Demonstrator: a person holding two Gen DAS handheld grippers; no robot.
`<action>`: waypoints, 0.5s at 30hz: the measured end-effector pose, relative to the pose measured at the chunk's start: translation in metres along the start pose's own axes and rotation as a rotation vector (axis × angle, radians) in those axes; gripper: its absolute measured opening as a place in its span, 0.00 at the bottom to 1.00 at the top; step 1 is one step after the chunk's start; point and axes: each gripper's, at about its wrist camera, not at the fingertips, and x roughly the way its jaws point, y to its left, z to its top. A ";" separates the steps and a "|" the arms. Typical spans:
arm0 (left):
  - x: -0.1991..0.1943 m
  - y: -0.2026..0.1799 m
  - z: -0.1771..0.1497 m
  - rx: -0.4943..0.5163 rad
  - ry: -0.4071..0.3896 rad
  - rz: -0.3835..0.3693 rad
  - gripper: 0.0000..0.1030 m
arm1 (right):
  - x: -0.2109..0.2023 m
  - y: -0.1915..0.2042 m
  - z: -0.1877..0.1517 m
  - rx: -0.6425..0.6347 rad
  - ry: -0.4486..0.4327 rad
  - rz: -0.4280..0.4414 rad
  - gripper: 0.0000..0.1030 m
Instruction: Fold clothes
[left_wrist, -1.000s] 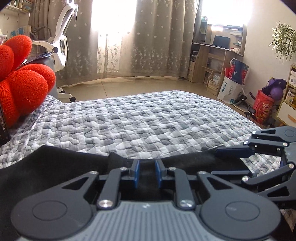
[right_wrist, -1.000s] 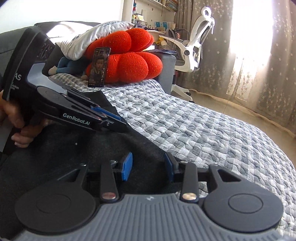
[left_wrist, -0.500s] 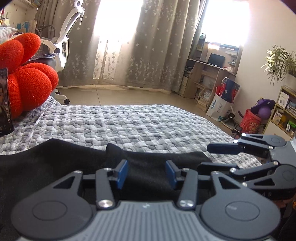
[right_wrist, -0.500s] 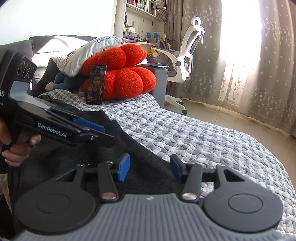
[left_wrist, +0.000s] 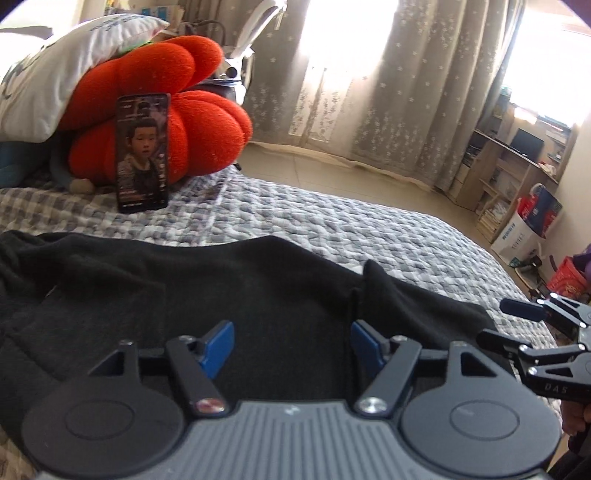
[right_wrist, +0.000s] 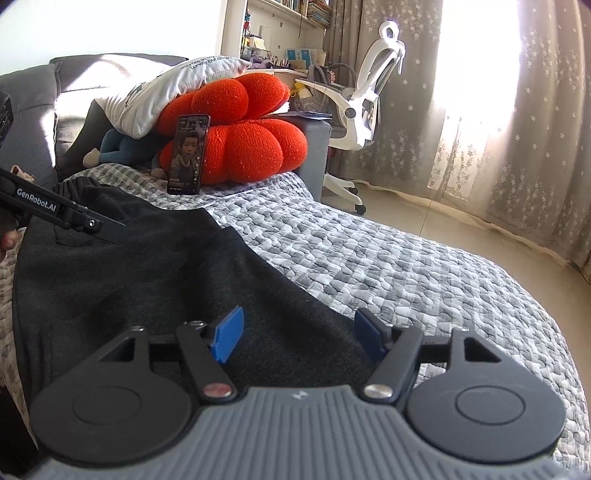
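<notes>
- On the bed (right_wrist: 424, 266), over the grey quilt, a black garment (left_wrist: 192, 295) lies spread, near edge under both tools, far edge toward the red cushion (left_wrist: 155, 107).
- Left tool (left_wrist: 291, 343): jaws opening, blue pads wide apart, nothing pinched; cloth lies below the gap, not pressed by the pads.
- Right tool (right_wrist: 299, 334): jaws also opening, wide, holding nothing; garment's right edge runs diagonally under it, quilt showing just past the right pad.
- Right tool also visible at the right border of the left view, near the garment's corner.
- Step in hand, judged: cloth let go after a fold or drag, next grasp point not yet chosen.
- Garment not flat: a raised ridge (left_wrist: 369, 277) stands up in front of the left tool's right pad, and wrinkles bunch at far left. Risk: folding over that ridge locks in a crease and gives a lumpy, uneven fold.
- Risk: black on black, layers hard to tell apart; a pinch could catch one layer only, or two, and the fold skews.
- Risk: pads closing low could grab the quilt with the cloth and drag the bedding.
- Phone (left_wrist: 142, 151) stands propped against the cushion, just beyond the far edge; a wide sweep or tugged quilt could knock it over.
</notes>
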 end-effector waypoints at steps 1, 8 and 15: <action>-0.003 0.006 0.001 -0.027 0.006 0.028 0.84 | 0.001 0.002 0.001 0.000 0.018 -0.009 0.70; -0.016 0.050 0.005 -0.175 0.025 0.212 1.00 | 0.000 0.012 0.009 0.014 0.057 -0.008 0.79; -0.028 0.081 0.009 -0.224 -0.012 0.355 1.00 | -0.001 0.020 0.013 0.030 0.059 0.019 0.85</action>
